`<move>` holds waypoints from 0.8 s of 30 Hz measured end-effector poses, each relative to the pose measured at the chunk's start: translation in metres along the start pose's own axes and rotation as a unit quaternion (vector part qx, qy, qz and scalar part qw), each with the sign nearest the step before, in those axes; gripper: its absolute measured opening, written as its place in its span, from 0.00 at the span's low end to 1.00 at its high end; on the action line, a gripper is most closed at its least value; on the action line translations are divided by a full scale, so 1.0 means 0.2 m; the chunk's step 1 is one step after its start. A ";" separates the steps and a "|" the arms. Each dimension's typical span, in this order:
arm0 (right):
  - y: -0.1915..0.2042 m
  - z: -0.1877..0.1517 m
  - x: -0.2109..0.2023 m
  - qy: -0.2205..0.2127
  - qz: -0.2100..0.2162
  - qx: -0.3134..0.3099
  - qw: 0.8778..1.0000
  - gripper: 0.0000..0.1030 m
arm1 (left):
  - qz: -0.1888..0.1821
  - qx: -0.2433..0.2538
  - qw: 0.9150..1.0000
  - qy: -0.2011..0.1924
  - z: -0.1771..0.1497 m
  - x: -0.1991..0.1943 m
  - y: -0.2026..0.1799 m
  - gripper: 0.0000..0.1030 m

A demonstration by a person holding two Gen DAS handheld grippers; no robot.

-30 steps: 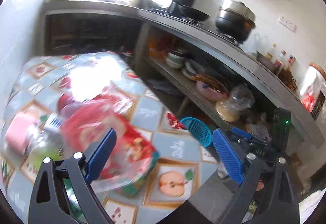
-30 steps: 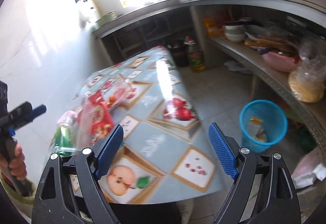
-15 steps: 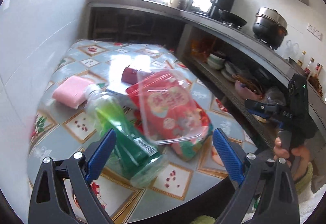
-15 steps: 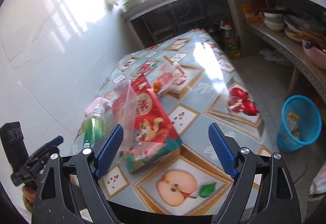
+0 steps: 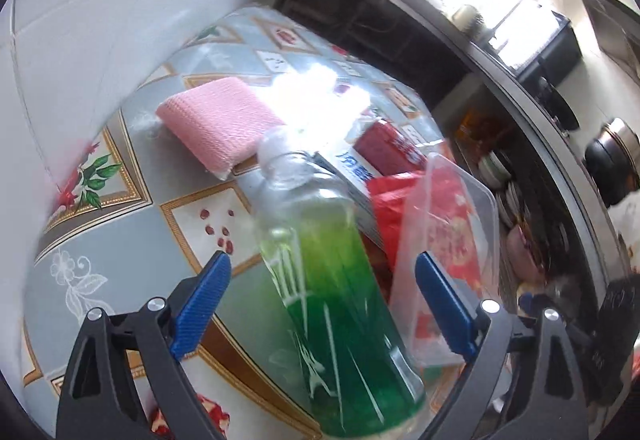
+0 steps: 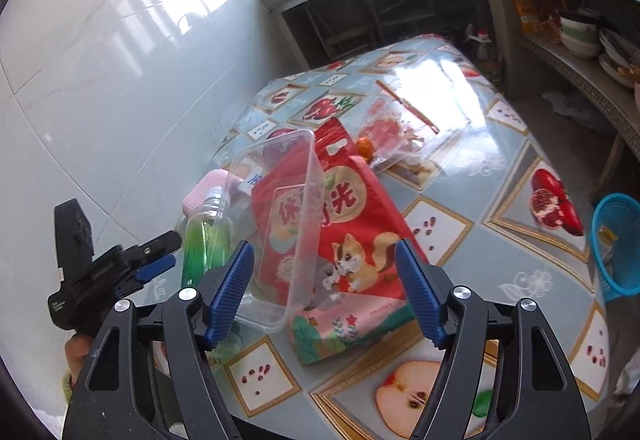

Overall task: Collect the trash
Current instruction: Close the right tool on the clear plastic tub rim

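A green plastic bottle (image 5: 336,280) lies on the table between the open fingers of my left gripper (image 5: 320,308), untouched; it also shows in the right wrist view (image 6: 204,236). A clear plastic tub (image 6: 280,216) leans on a red snack bag (image 6: 348,236) to the bottle's right. My right gripper (image 6: 324,292) is open and empty, hovering above the tub and bag. A crumpled clear wrapper (image 6: 396,136) lies farther back. The blue trash basket (image 6: 618,244) stands on the floor at the right.
A pink folded cloth (image 5: 220,124) and a dark red packet (image 5: 388,148) lie behind the bottle. The table (image 6: 460,232) has a fruit-pattern cover and stands against a white tiled wall (image 6: 100,80). Kitchen shelves with bowls (image 6: 580,36) run along the right.
My left gripper has moved forward and down so the green bottle now lies between its fingers. My right gripper has closed in over the tub and red bag.
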State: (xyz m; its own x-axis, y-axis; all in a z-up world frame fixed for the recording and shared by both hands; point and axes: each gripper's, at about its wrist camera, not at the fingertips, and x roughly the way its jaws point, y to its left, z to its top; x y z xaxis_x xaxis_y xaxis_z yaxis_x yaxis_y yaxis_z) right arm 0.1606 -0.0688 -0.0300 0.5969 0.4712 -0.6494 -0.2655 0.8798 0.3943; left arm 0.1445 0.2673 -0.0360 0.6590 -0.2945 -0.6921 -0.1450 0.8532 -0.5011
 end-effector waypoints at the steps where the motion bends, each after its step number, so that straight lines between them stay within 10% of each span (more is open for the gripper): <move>1: 0.01 0.01 0.03 0.004 0.001 0.000 1.000 0.63 | 0.000 -0.010 1.000 0.003 0.02 0.02 0.02 0.86; 24: 0.08 0.08 0.31 0.060 -0.004 -0.004 0.998 0.37 | -0.047 -0.105 0.988 0.100 0.18 0.30 0.14 0.76</move>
State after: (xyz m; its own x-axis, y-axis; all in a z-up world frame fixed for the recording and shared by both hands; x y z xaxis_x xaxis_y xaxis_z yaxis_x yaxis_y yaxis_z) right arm 0.2064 -0.0268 -0.0543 0.5038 0.4670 -0.7267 -0.2671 0.8842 0.3831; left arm 0.2072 0.2900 -0.0729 0.5207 -0.4661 -0.7153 -0.2542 0.7152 -0.6511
